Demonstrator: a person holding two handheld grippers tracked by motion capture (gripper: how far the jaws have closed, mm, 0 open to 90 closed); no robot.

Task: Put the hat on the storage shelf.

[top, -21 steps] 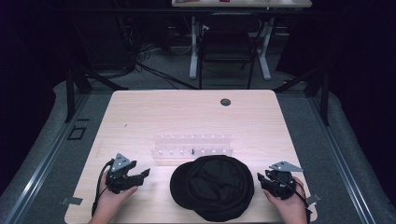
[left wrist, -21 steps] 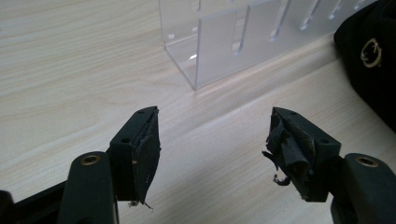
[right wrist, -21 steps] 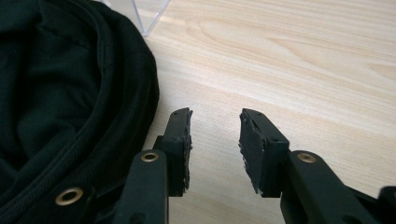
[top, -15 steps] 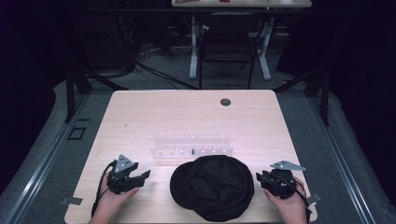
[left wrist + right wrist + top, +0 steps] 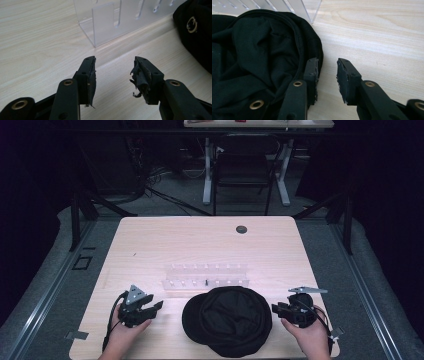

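left gripper: jaws spread, empty | right gripper: jaws spread | black hat: brim unclear

Black cap cut off by the right gripper view's left and bottom edges, clear acrylic rack cropped at the left gripper view's top, rack's small dark item too small to identify

Bare table lies beyond the clear rack and cap.

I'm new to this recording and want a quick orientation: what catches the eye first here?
A black cap lies at the near edge of the wooden table, with a clear plastic rack just beyond it. An open pair of tongs sits on each side of the cap: the left tongs and the right tongs, neither holding anything.
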